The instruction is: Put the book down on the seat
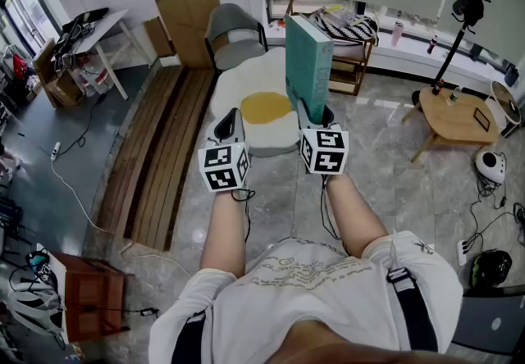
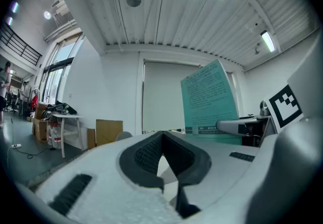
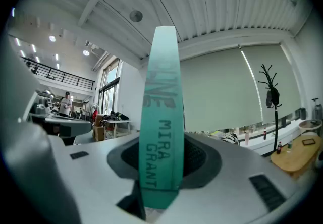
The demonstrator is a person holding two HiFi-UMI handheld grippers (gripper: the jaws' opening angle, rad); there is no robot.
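"MIRA GRANT" along spine of book point(image 3: 161, 117)

The book point(image 1: 308, 67) looks matt and paper-covered, the floor point(image 1: 394, 182) glossy stone, the planks point(image 1: 160, 157) bare wood.

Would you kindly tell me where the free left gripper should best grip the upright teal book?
Probably take the book by its spine edge just above the right gripper, coming from the person's side: it stands upright with the thin spine toward them, so fingers can span its thickness there.
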